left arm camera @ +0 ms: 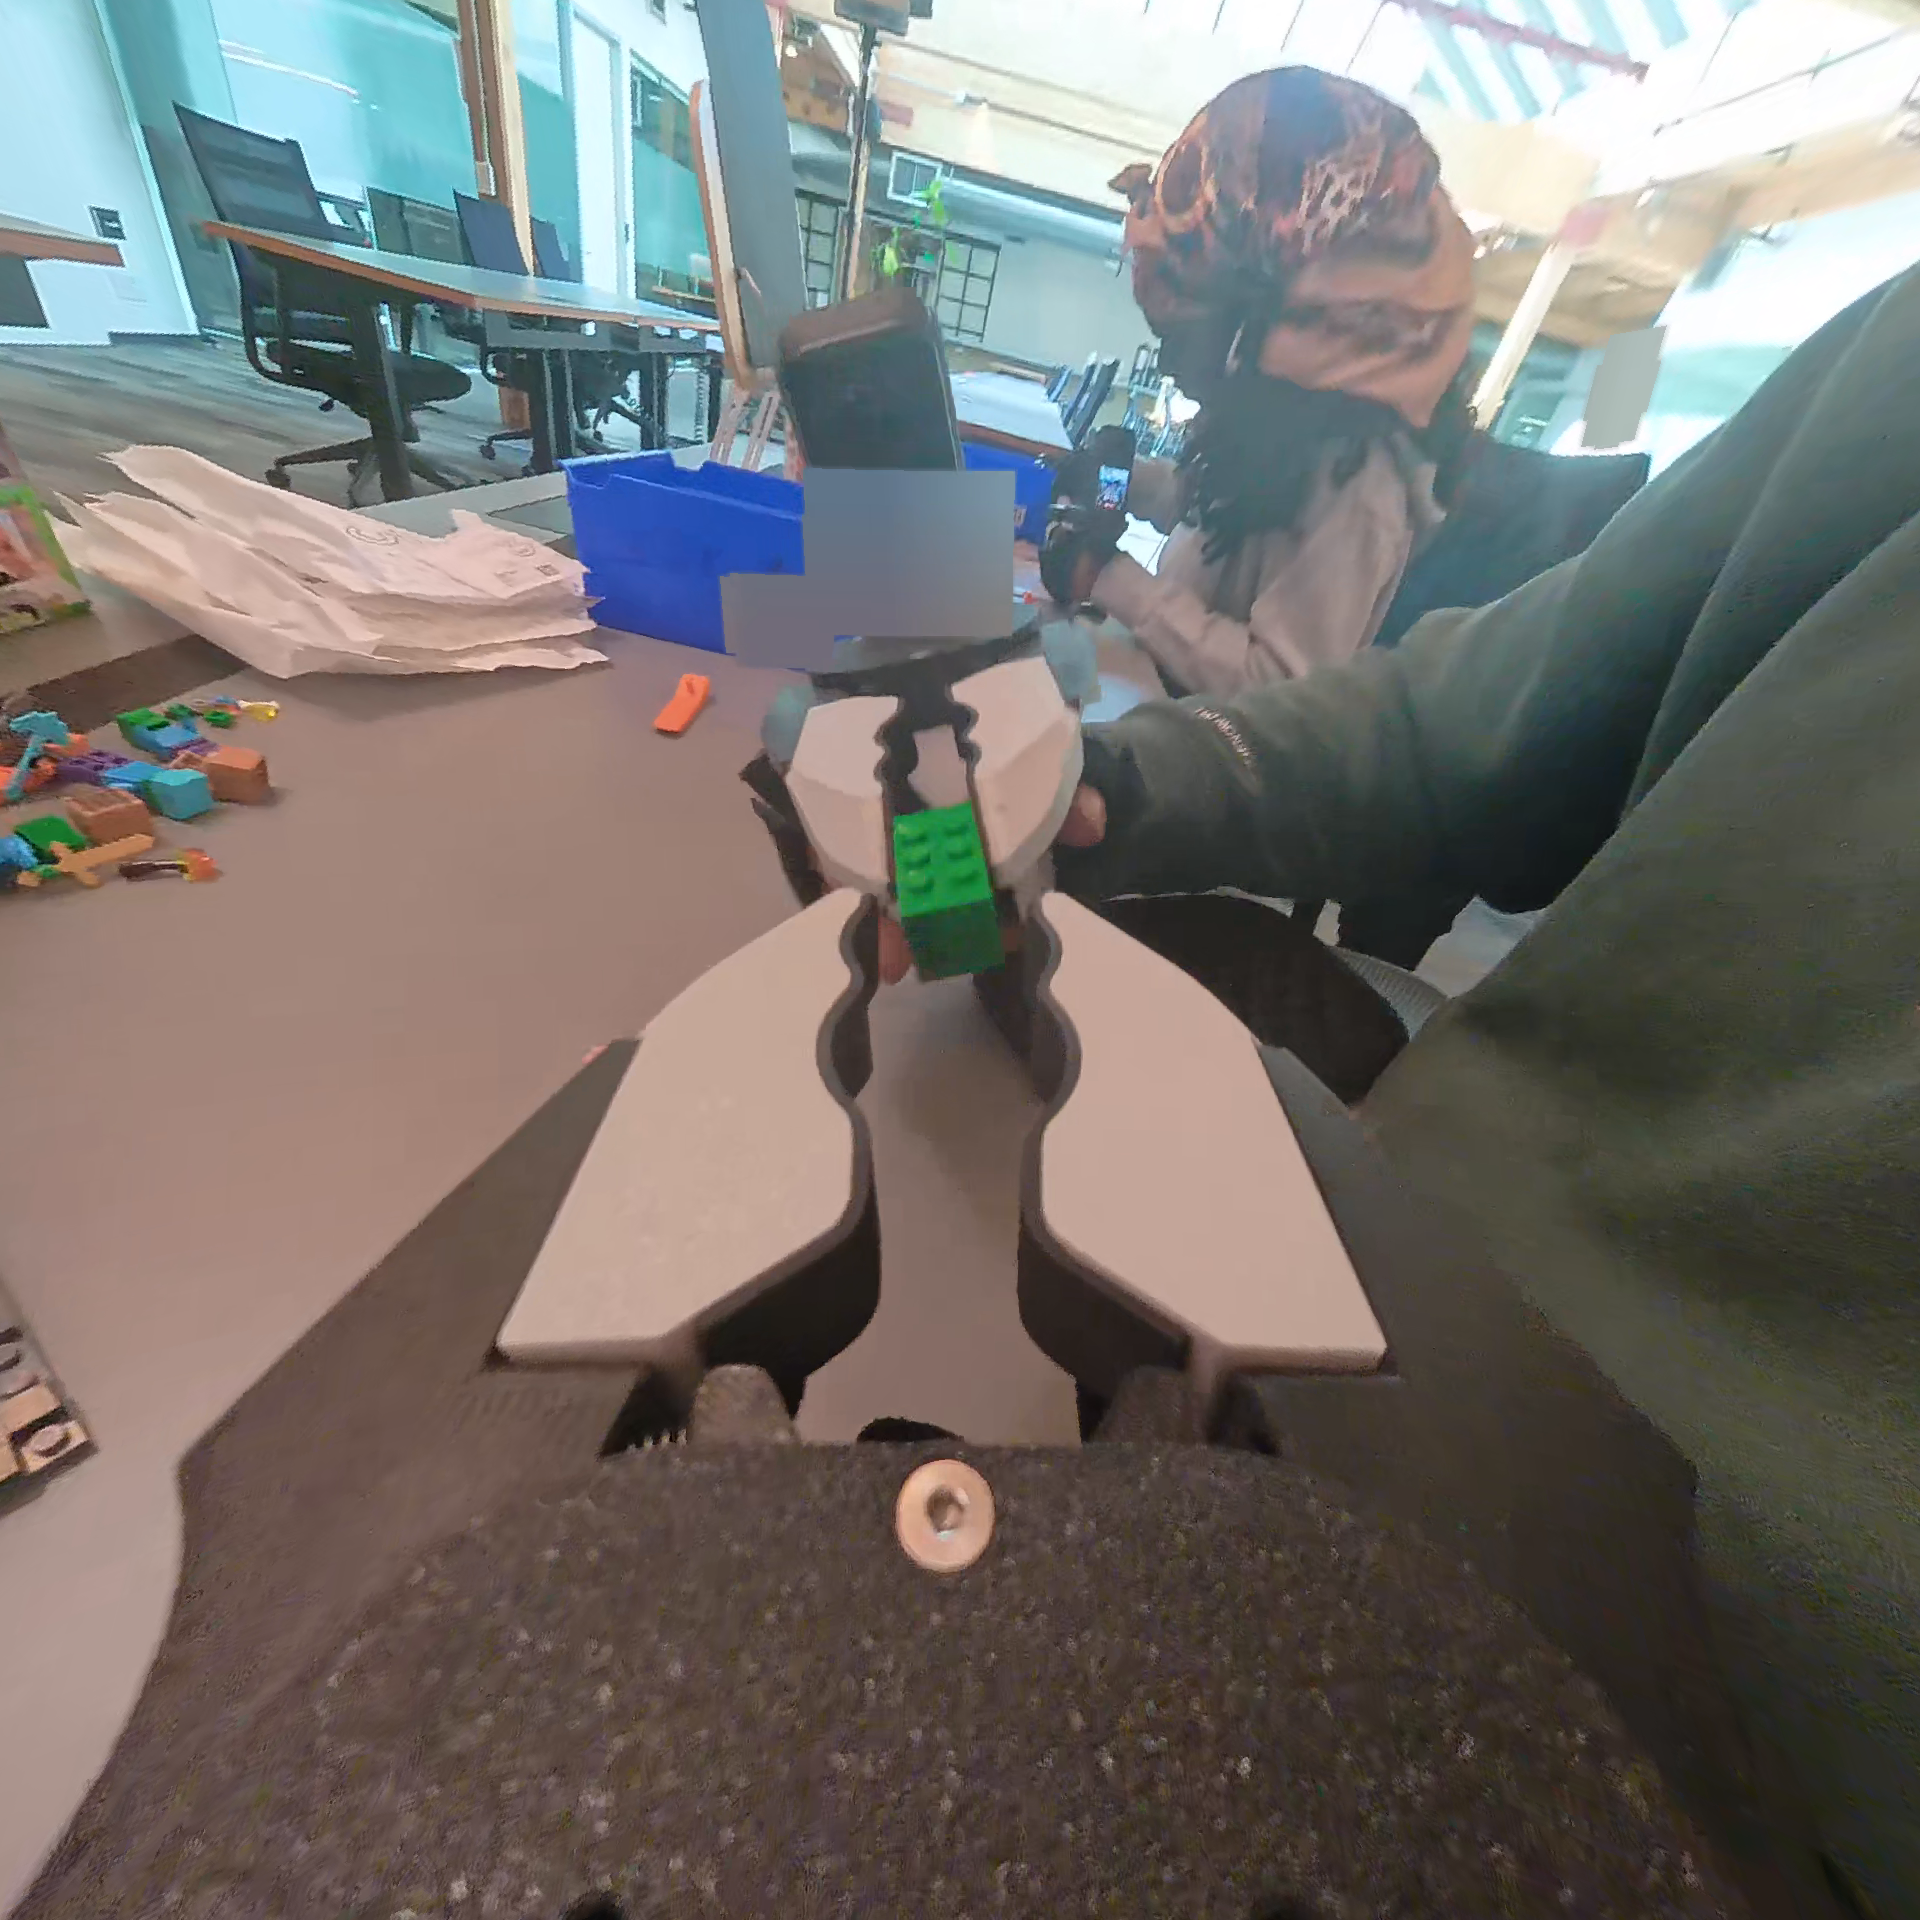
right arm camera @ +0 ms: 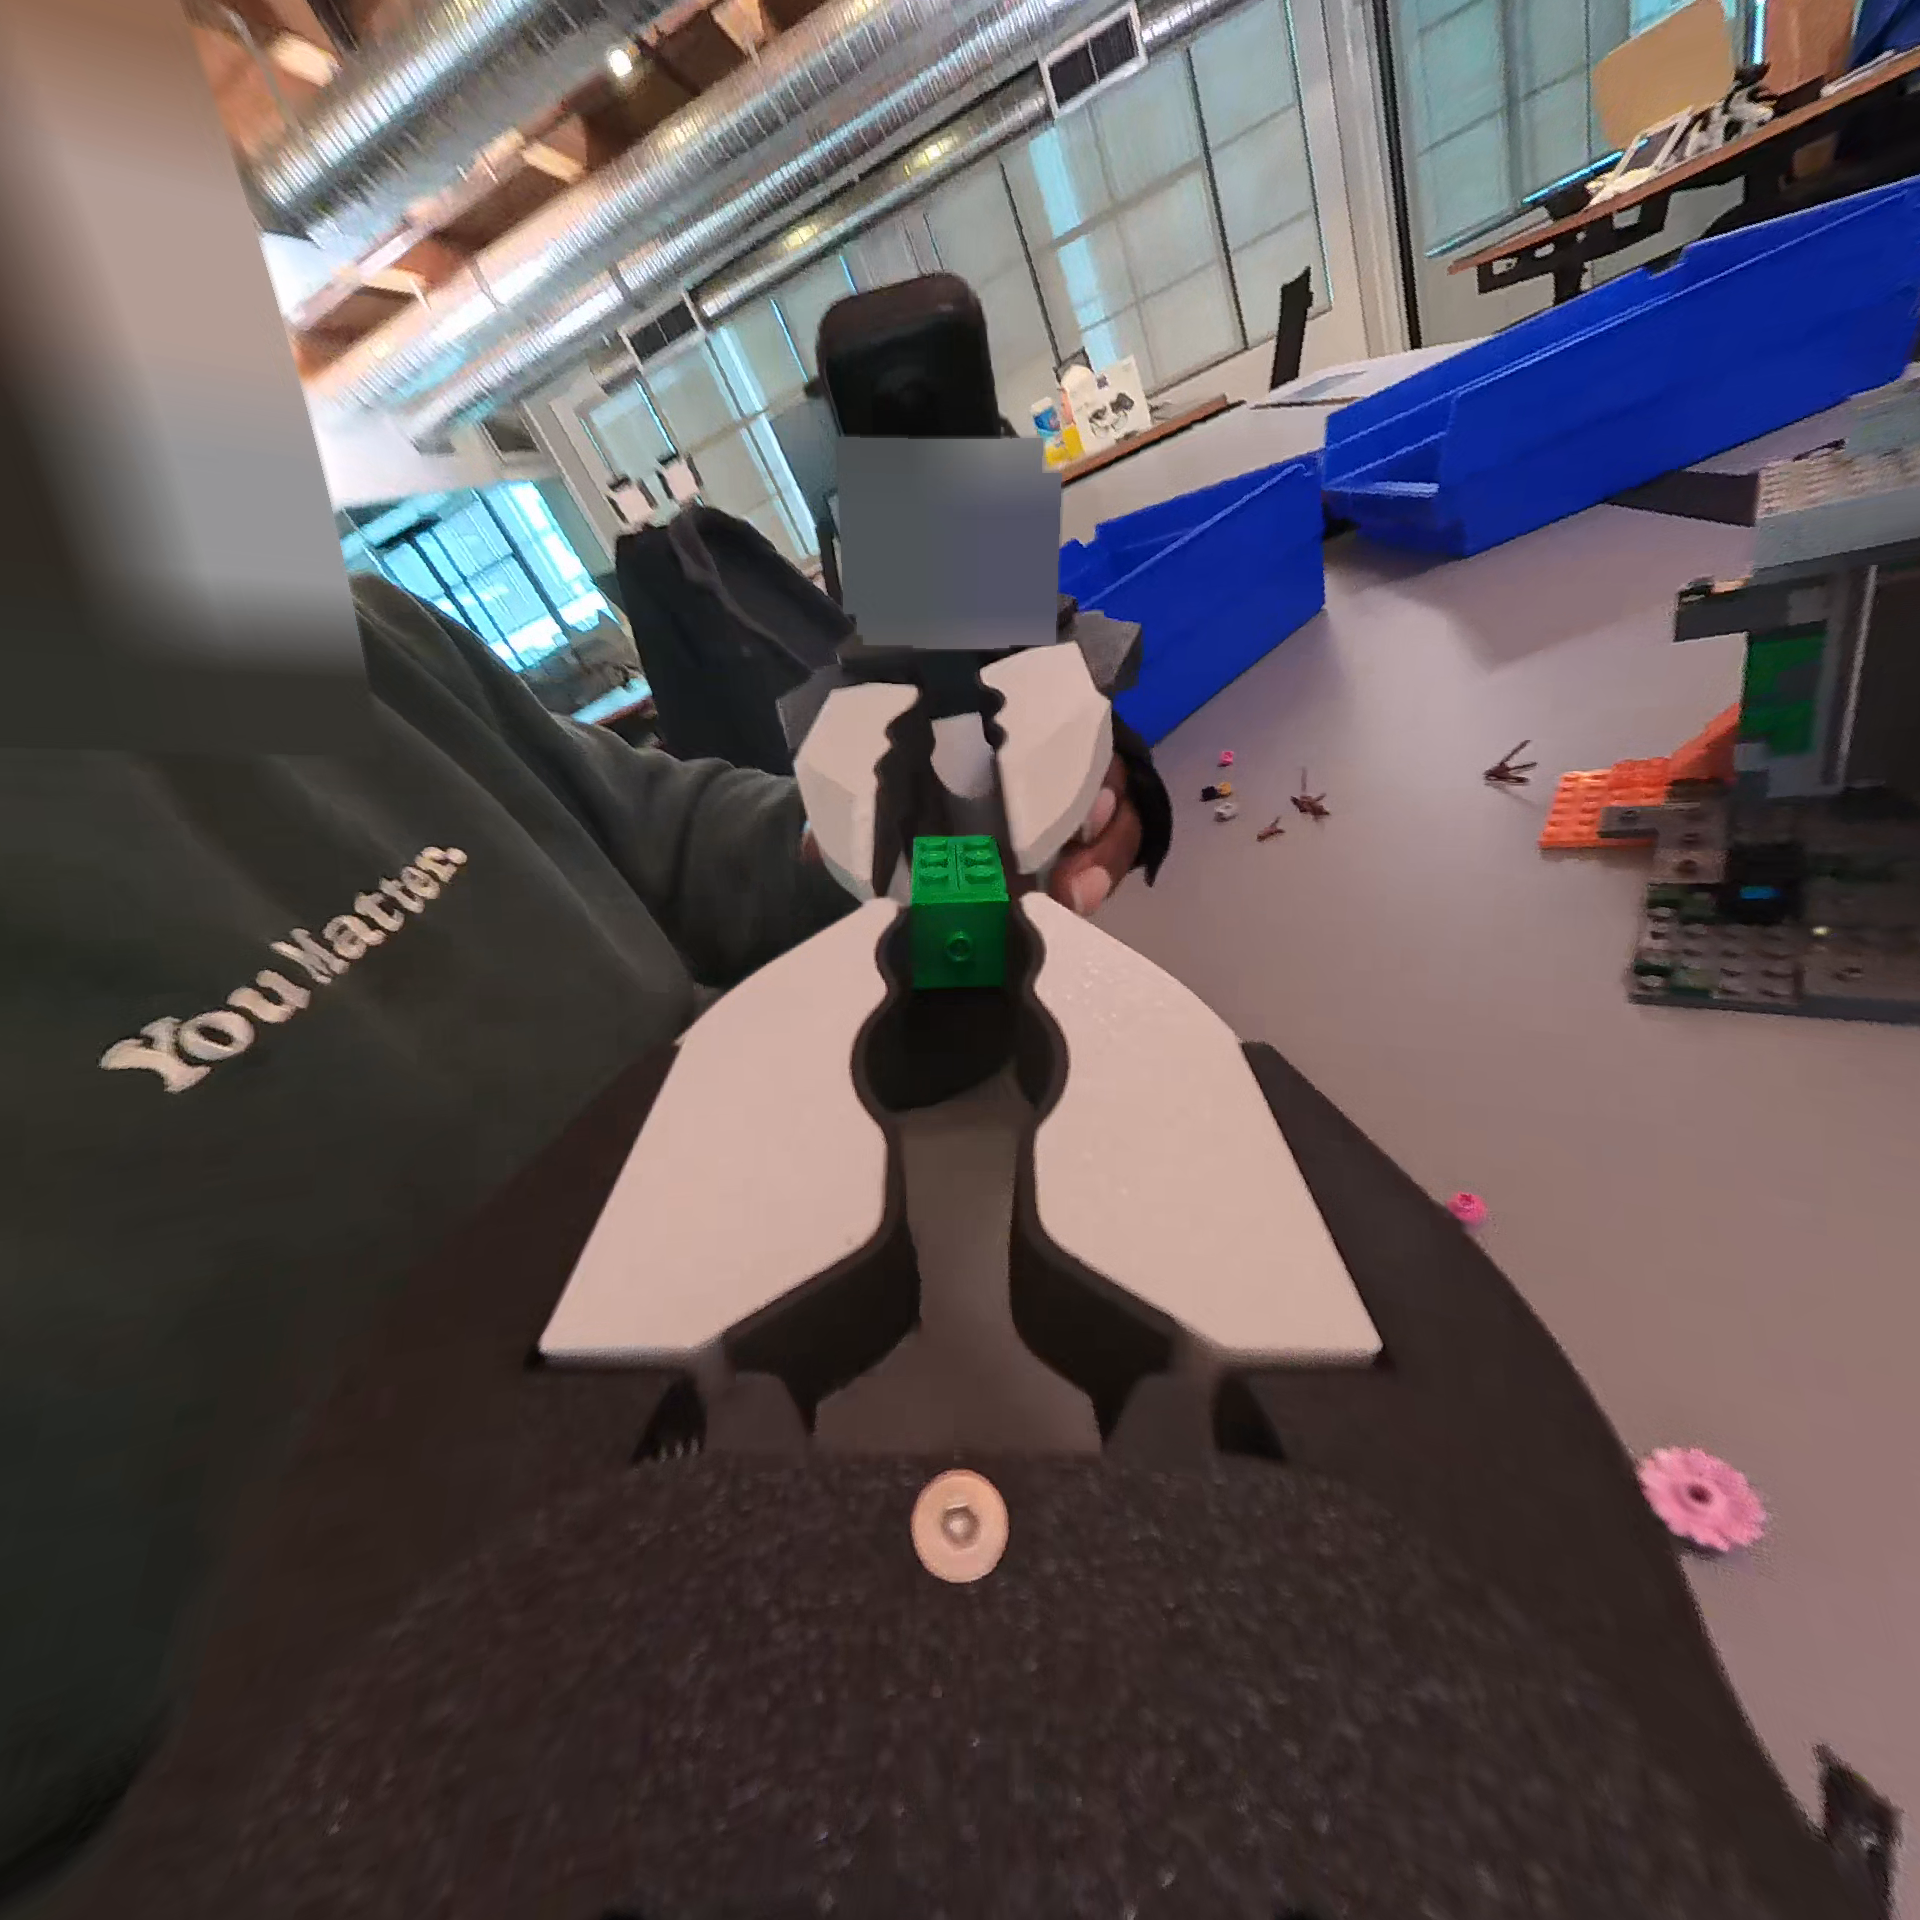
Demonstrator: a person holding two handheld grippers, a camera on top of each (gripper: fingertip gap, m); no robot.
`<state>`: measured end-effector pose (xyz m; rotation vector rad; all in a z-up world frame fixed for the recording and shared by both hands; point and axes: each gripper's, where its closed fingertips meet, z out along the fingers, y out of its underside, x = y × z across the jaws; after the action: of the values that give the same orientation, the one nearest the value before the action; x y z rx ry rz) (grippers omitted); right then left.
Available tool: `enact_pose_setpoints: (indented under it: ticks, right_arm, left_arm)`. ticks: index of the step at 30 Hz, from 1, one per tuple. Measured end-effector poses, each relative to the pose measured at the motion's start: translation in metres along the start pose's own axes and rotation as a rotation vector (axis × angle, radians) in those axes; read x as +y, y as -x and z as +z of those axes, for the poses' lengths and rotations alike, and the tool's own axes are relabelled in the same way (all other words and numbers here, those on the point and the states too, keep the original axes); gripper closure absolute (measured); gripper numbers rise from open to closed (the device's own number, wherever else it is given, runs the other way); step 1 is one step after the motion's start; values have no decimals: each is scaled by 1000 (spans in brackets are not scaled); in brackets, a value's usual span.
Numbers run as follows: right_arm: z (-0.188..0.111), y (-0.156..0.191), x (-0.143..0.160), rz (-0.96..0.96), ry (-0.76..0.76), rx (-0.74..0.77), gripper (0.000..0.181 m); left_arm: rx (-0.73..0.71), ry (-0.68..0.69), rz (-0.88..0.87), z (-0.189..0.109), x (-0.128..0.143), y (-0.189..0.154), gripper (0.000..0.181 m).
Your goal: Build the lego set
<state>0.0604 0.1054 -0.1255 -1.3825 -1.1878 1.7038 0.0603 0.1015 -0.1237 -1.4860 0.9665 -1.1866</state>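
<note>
I have the two claws facing each other in the air above the grey desk (left arm camera: 436,997), with the green brick (right arm camera: 958,920) between them. The right claw (right arm camera: 956,925) is narrowed onto that brick, its tips pressing the brick's side walls. The left claw (left arm camera: 948,925) stands slightly parted, its tips just at the same brick (left arm camera: 943,888); whether it grips or only touches, I cannot tell.

Judging progress: the partly built model (right arm camera: 1787,831), right of the brick in the right wrist view, already has a dark studded baseplate, grey walls and an orange plate. A heap of loose pieces (left arm camera: 114,790) lies left of the brick in the left wrist view, so much building seems left.

The brick is glossy hard plastic, a blocky stack with round studs on top and one stud on its side face. The claw fingers are matte pale grey with wavy black inner edges. A pink toothed disc (right arm camera: 1702,1498) lies lower right of the brick.
</note>
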Motion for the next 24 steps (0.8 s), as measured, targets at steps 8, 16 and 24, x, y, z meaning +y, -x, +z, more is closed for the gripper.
enact_pose_setpoints:
  ticks: [8,16,24]
  right_arm:
    - [4,-14,16,-112,165,100,163]
    - [2,-22,31,-283,511,192,160]
    - [1,-38,44,-310,603,237,165]
  left_arm:
    - [-53,116,100,-4,17,12,165]
    - [-33,216,171,1,36,19,165]
    - [-83,245,173,-3,47,29,163]
